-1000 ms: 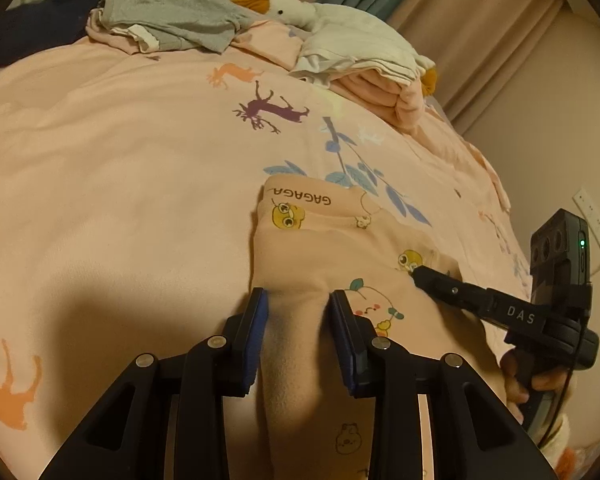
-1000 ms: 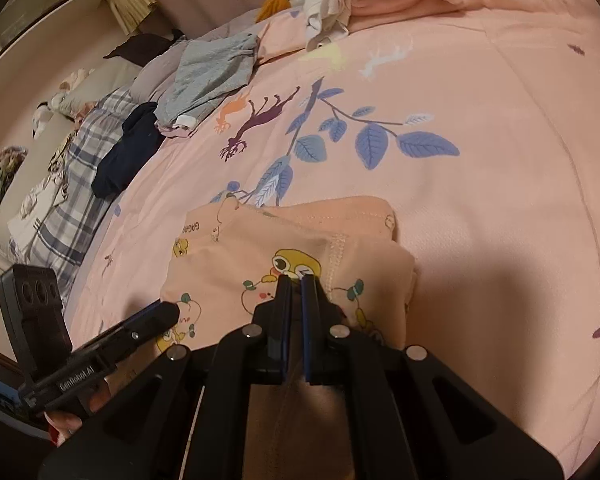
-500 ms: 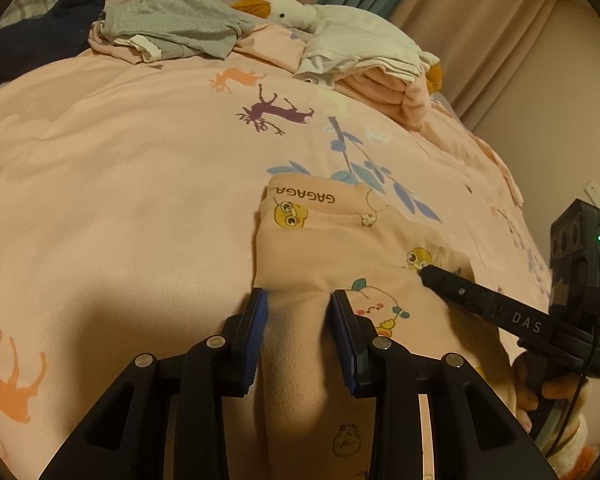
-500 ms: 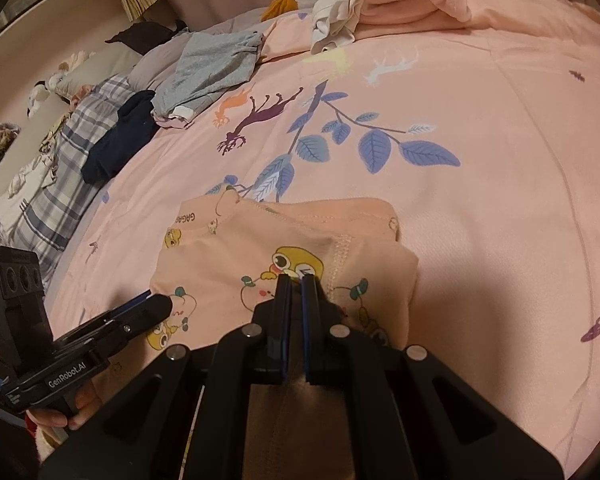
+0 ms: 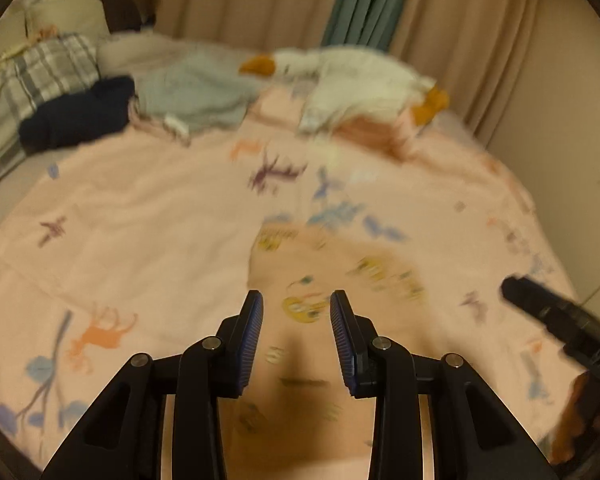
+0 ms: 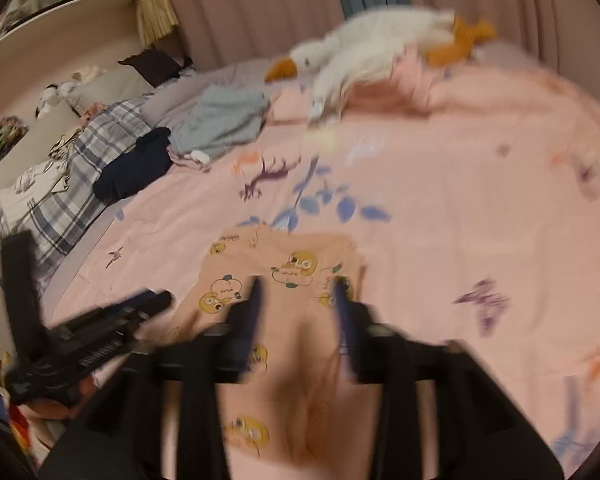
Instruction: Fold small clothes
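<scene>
A small pink garment [image 5: 332,264] printed with yellow cartoon figures lies folded on the pink bedspread [image 5: 140,216]; it also shows in the right wrist view [image 6: 284,276]. My left gripper [image 5: 296,320] is open and empty, raised above the near part of the garment. My right gripper [image 6: 298,300] is open and empty, above the garment's near edge. Both views are blurred by motion. The right gripper's tip shows at the right in the left wrist view [image 5: 540,296]. The left gripper shows at the lower left in the right wrist view [image 6: 100,328].
At the bed's far side lie a grey garment [image 6: 224,120], a dark navy garment [image 6: 136,168], a white plush goose [image 6: 360,48] on folded pink cloth, and a plaid pillow [image 6: 72,176]. Curtains [image 5: 360,4] hang behind the bed.
The right gripper has opened and let go of the garment. Both grippers have lifted and pulled back, so more of the bed and curtains shows. The garment lies flat.
</scene>
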`<state>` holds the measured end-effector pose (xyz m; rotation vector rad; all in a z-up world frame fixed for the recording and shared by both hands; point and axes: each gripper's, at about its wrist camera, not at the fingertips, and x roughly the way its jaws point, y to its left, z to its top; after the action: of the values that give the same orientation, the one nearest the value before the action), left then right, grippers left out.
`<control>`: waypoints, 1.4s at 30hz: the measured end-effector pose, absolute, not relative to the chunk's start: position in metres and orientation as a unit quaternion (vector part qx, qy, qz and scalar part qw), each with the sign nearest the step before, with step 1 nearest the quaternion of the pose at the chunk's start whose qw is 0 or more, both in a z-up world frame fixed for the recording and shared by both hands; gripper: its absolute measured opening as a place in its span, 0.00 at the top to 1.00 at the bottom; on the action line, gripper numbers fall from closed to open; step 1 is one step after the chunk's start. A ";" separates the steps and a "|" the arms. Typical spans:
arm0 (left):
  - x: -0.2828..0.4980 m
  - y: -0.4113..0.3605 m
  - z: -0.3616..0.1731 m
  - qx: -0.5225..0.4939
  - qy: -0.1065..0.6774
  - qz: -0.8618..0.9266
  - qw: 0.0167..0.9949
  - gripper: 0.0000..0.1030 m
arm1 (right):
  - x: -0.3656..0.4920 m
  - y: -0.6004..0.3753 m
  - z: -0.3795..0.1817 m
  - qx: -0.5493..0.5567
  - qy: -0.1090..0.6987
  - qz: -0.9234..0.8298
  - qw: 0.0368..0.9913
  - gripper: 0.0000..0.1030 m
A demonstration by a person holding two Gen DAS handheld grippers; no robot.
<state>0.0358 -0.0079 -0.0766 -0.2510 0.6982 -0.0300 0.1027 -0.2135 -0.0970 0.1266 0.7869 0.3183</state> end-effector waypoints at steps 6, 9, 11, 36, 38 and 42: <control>-0.029 -0.020 -0.023 -0.119 0.254 -0.015 0.960 0.02 | 0.063 -0.229 -0.062 0.073 0.375 0.142 0.913 0.16; -0.040 -0.030 -0.014 -0.082 0.253 -0.023 0.964 0.02 | 0.050 -0.236 -0.053 0.090 0.376 0.132 0.913 0.09; -0.044 -0.035 -0.013 -0.061 0.254 -0.016 0.965 0.02 | 0.043 -0.239 -0.051 0.093 0.379 0.131 0.911 0.07; -0.048 -0.022 -0.008 -0.123 0.245 0.041 0.961 0.01 | 0.025 -0.233 -0.042 0.082 0.379 0.116 0.914 0.03; -0.048 -0.022 -0.009 -0.123 0.245 0.041 0.961 0.02 | 0.025 -0.234 -0.042 0.080 0.377 0.114 0.916 0.03; -0.048 -0.027 -0.010 -0.111 0.248 0.034 0.962 0.01 | 0.025 -0.234 -0.041 0.075 0.375 0.107 0.918 0.03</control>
<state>-0.0483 -0.0267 -0.0097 -0.2252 0.5031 0.0695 0.0247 -0.2342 -0.0406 0.1548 0.7715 0.2191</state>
